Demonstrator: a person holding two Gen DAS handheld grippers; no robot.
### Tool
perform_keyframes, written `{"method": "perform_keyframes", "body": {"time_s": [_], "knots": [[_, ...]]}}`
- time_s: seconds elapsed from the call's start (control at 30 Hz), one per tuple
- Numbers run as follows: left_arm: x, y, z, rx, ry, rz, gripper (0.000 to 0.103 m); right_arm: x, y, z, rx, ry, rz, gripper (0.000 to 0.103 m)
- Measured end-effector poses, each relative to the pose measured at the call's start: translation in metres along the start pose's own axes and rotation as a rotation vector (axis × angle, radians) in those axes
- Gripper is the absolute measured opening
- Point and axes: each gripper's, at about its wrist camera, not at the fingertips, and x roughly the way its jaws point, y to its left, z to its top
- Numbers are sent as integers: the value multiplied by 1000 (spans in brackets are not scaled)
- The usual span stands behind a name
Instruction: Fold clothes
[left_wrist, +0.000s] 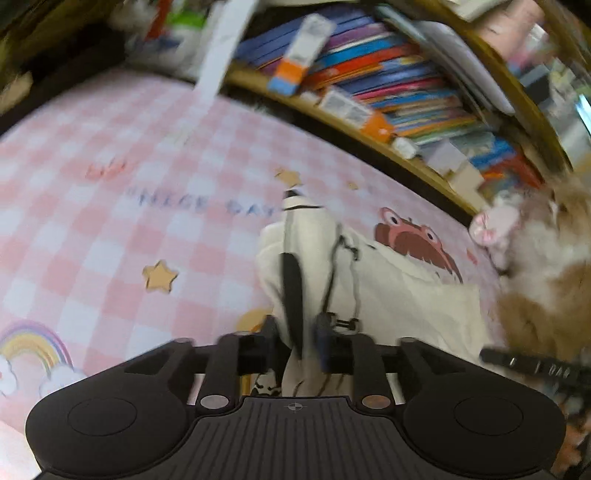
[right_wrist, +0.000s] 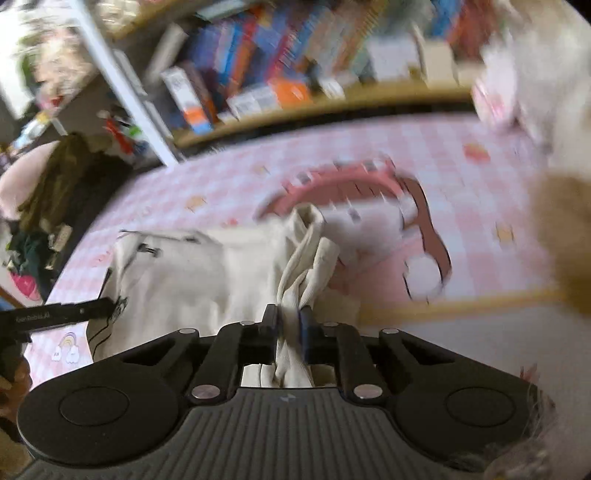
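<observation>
A cream-white garment with black trim lies on a pink checked sheet. My left gripper is shut on a bunched edge of it, which rises in a fold past the fingers. In the right wrist view the same garment spreads to the left, and my right gripper is shut on a gathered, ribbed part of it. The left gripper's finger shows at the left edge of that view; the right gripper's finger shows at the right edge of the left wrist view.
A wooden shelf packed with colourful books runs along the far side of the bed. A fluffy tan and white plush sits at the right. Dark clothes are piled left of the bed. Both views are motion-blurred.
</observation>
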Motion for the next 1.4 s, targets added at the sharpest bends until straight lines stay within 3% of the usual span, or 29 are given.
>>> {"method": "perform_keyframes", "body": {"time_s": [0.03, 0.07, 0.17, 0.27, 0.3, 0.33, 0.37, 0.43, 0.5, 0.57, 0.63, 0.73, 0.77, 0.8, 0.83, 0.93, 1.0, 1.03, 1.07, 1.1, 1.13, 1.23, 1.4], "knots": [[1, 5, 1, -18, 0, 1, 69, 3, -7, 0, 50, 22, -4, 28], [2, 9, 2, -36, 1, 3, 71, 6, -15, 0, 101, 40, -3, 42], [10, 10, 1, -68, 6, -19, 72, 10, -34, -4, 221, 66, 33, 52], [19, 9, 0, -99, 12, -42, 69, 18, -42, -7, 290, 81, 68, 55], [21, 9, 0, -109, 14, -50, 53, 21, -41, -7, 295, 84, 79, 55], [23, 5, -1, -104, 24, -53, 26, 23, -38, -7, 295, 89, 92, 47], [25, 1, -2, -96, 36, -54, 26, 26, -34, -7, 285, 94, 98, 35], [15, -16, -6, 9, 6, -23, 17, 17, -23, -10, 209, 70, 92, 22], [4, -32, -10, 108, -11, 0, 17, 5, -11, -15, 125, 38, 83, 18], [-2, -40, -13, 153, -3, 3, 17, -7, 0, -19, 40, 7, 73, 18], [-1, -35, -15, 120, 26, -12, 20, -19, 11, -23, -44, -25, 64, 18], [1, -26, -15, 64, 43, -23, 31, -13, -2, -29, 24, 25, 33, 21], [2, -22, -14, 38, 51, -28, 35, -10, -9, -30, 70, 41, 29, 30], [3, -19, -14, 20, 57, -26, 46, -7, -16, -31, 116, 57, 25, 36], [5, -16, -14, 5, 60, -23, 54, -6, -23, -32, 152, 65, 25, 52], [10, -10, -17, -46, 51, -36, 56, -1, -38, -35, 221, 72, 61, 59], [12, -12, -19, -65, 45, -55, 51, 1, -36, -34, 215, 65, 77, 59], [13, -14, -20, -65, 46, -55, 39, 2, -35, -34, 210, 63, 83, 58], [14, -17, -20, -64, 46, -53, 35, 4, -33, -33, 198, 67, 89, 43], [14, -19, -21, -62, 47, -51, 24, 8, -31, -33, 187, 81, 101, 34], [10, -22, -21, -60, 35, -57, 20, 9, -29, -33, 175, 83, 108, 28], [-5, -30, -20, -52, -11, -82, 17, 3, -24, -33, 126, 50, 120, 18], [-19, -48, -19, -23, -66, -101, 17, -18, -18, -27, 67, -18, 139, 16]]}}
